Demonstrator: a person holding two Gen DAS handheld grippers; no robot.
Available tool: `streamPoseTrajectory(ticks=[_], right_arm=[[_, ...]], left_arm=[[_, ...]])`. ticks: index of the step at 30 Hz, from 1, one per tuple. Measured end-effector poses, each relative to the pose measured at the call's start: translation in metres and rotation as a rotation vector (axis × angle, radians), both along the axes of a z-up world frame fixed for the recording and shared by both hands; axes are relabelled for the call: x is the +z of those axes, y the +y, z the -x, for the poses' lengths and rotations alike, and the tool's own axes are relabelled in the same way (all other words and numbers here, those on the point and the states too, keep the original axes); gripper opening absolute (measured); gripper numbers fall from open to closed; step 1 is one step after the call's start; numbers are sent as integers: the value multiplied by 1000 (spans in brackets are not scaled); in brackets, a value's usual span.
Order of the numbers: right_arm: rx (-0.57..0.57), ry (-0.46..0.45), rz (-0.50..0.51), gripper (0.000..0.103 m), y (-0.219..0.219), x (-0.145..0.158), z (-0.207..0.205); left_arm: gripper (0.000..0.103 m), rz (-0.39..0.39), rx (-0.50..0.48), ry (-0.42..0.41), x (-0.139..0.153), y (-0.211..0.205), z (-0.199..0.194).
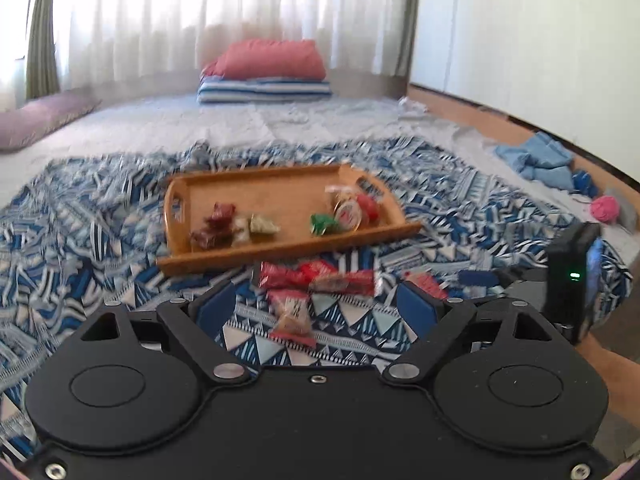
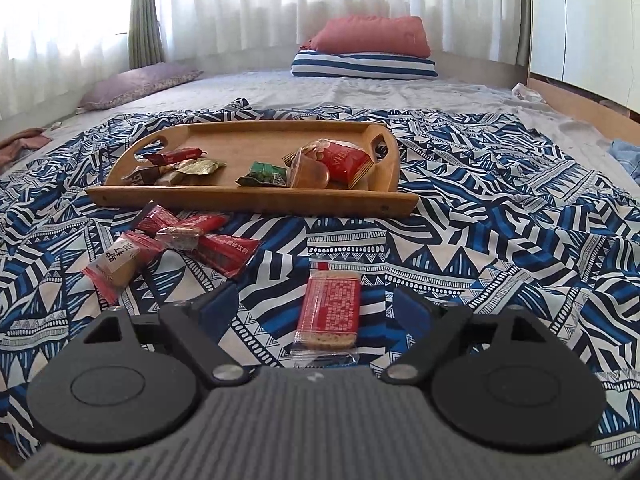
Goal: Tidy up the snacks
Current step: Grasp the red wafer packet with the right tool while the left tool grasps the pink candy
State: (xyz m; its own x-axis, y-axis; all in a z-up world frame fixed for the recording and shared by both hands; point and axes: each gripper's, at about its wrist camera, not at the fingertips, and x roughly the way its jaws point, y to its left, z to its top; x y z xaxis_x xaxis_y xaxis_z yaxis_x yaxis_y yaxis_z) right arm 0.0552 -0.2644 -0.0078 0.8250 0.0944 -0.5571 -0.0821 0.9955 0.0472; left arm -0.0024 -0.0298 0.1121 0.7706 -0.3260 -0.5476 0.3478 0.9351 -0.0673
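Bed [image 2: 320,88] served as work surface, patterned sheet [image 2: 480,220] spread under everything. Tray [image 2: 256,200] sat mid-sheet as collection spot; two groups already inside, brown sweets [image 2: 172,166] at left end, green pack [image 2: 264,174] and red pouch [image 2: 344,164] at right, probably sorted by kind. Loose red packets [image 2: 188,240] lay just before tray, unsorted. Cracker pack [image 2: 328,312] lay between fingers of right hand-held gripper [image 2: 316,312], jaws wide, not touching. Left hand-held gripper [image 1: 316,308] wide too, empty, over small packet [image 1: 292,316].

Both grippers are matte black with blue finger pads [image 1: 416,306] and silver screws. The right gripper [image 2: 316,308] has a ribbed grey body — the left gripper [image 1: 316,304] is smooth black.
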Motion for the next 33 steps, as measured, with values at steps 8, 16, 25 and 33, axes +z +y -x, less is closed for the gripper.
streamPoseTrajectory(ticks=[8, 16, 25, 33], right_arm=[[-7, -43, 45, 91, 10, -10, 1], [-9, -22, 63, 72, 16, -11, -5], [-93, 26, 22, 38, 7, -10, -10], [-111, 41, -81, 38, 9, 17, -18]], left_arm=[[75, -8, 68, 72, -46, -10, -39], [65, -37, 86, 103, -74, -20, -67], [31, -56, 68, 188, -100, -26, -94], [27, -24, 100, 166, -93, -7, -87]])
